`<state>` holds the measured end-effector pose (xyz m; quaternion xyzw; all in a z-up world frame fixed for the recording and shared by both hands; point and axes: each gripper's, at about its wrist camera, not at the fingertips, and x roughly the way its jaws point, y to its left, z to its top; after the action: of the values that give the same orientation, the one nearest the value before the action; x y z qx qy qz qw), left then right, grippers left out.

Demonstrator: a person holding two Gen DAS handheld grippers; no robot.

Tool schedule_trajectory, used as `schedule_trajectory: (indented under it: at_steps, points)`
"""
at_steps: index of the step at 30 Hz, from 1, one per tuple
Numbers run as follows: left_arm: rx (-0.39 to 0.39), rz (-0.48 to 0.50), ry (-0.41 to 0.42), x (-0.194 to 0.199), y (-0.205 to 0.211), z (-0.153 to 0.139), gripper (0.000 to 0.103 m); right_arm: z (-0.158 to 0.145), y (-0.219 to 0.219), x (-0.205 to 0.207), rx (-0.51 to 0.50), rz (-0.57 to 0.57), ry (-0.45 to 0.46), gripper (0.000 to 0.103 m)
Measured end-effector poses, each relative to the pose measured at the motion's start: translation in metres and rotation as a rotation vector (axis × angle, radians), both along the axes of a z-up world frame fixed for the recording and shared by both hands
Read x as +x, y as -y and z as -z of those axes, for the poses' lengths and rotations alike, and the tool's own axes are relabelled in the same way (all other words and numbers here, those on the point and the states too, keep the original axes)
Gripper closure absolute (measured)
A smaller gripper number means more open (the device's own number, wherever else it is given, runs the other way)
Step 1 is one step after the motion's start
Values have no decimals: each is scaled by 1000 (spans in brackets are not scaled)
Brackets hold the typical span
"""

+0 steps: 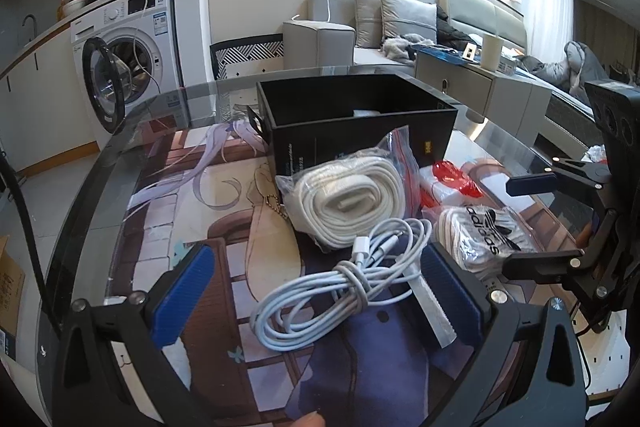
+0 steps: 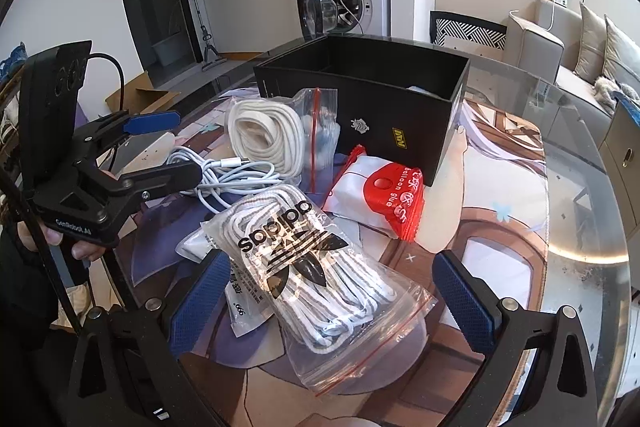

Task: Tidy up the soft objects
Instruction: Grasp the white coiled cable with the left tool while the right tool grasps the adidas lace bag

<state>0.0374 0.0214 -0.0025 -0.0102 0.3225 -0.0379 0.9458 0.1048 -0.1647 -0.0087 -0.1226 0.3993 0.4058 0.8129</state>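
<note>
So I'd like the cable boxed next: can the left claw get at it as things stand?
Probably yes. The left claw is open with the white cable lying on the table between its fingers, nothing on top of it. The bagged rope sits just beyond, touching its far loops.

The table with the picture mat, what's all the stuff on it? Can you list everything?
box: one, black, open-topped, far side of the mat
rope roll in a bag: one, cream, in front of the box
cable: one, white, coiled, between the left gripper's fingers
laces bag: one, clear with black logo, white laces inside, between the right gripper's fingers
balloon glue packet: one, red and white, beside the box
left gripper: black with blue pads, open
right gripper: black with blue pads, open
</note>
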Motion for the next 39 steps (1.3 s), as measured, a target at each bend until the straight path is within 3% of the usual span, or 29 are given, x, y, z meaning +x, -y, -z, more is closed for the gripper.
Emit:
schedule_trajectory:
  at_steps: [20,25,32,39]
  points:
    - [21,15,-86,13,-1,13,0,16,-16,14,-9,-38,-70,1]
    - [20,27,-99,13,0,15,0,15,-17,11,-2,-72,-81,13]
    - [15,43,-121,16,0,16,0,15,-16,6,-1,-81,-75,19]
    - [-4,63,-154,19,1,19,1,13,-12,0,1,-100,-64,38]
